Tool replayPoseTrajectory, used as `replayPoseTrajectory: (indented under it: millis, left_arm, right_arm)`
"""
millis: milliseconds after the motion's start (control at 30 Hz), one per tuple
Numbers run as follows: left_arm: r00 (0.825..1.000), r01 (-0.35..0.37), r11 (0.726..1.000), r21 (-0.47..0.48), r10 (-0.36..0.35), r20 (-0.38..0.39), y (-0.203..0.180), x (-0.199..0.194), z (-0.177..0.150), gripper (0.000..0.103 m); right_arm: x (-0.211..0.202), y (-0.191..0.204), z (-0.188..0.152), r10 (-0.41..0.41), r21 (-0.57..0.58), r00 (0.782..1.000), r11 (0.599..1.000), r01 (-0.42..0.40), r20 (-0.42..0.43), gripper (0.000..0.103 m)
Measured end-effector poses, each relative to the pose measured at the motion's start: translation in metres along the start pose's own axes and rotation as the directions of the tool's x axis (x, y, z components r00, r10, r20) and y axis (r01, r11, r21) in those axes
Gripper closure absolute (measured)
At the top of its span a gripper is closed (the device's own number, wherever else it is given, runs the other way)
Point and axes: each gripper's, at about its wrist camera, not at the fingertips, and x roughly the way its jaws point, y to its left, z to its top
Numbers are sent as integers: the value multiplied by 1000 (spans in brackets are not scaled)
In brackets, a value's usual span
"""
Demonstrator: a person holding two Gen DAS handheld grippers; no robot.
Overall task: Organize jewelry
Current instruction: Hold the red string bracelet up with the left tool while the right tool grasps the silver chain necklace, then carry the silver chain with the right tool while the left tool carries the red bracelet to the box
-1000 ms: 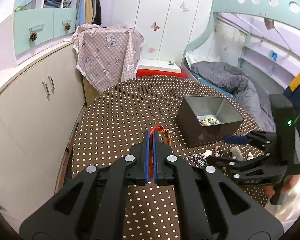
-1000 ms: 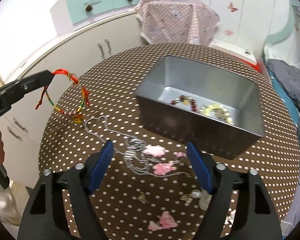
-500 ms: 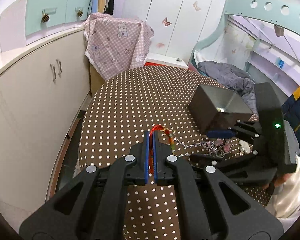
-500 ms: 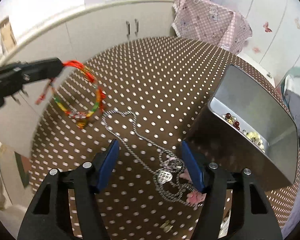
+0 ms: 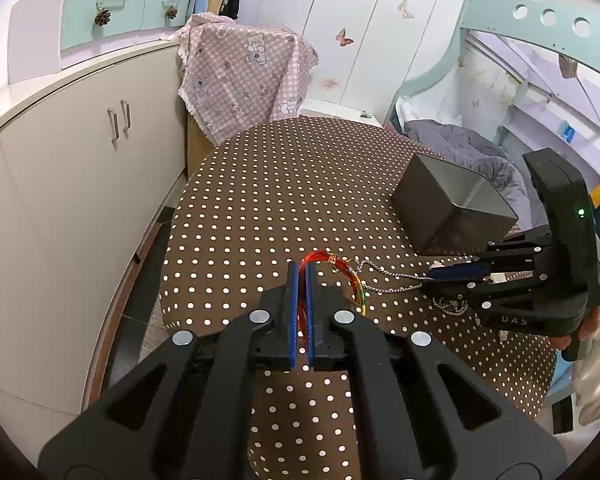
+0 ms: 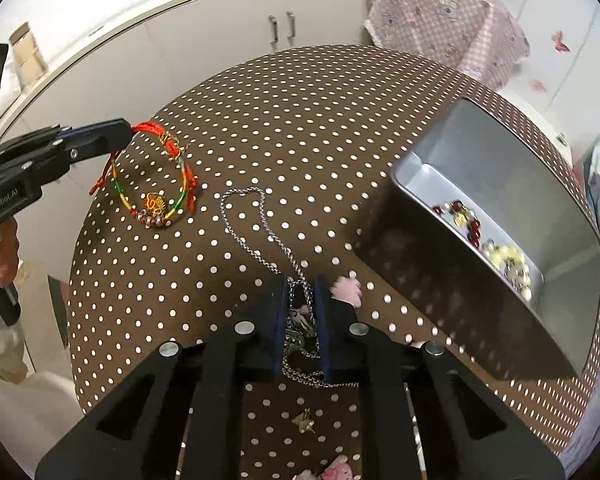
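With the left gripper (image 5: 302,280) clamped on the red cord bracelet (image 6: 156,184), the right gripper (image 6: 302,308) closing around the silver chain necklace (image 6: 256,232) beside the metal tin (image 6: 500,152) should pinch several strands, then lift slowly.

Brown white-dotted cloth table cover (image 6: 320,128): matt, woven. Grey rectangular metal tin (image 6: 500,184): dull satin. Silver metal chain necklace (image 6: 256,236): shiny. Red-green-yellow cord bracelet (image 6: 156,184): glossy thread. Pink checked cloth (image 5: 244,76): soft.
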Motion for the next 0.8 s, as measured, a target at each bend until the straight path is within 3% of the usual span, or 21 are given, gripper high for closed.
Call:
replayPoseTrajectory:
  millis: [333, 800]
  left_arm:
    - [999, 20, 999, 28, -21, 25, -13, -3, 10, 100]
    - [993, 89, 991, 100, -97, 73, -46, -8, 37, 100]
  right_arm:
    - [-51, -20, 7, 52, 128, 990, 989, -69, 132, 92]
    - [-125, -46, -5, -21, 214, 957, 976, -43, 290, 92]
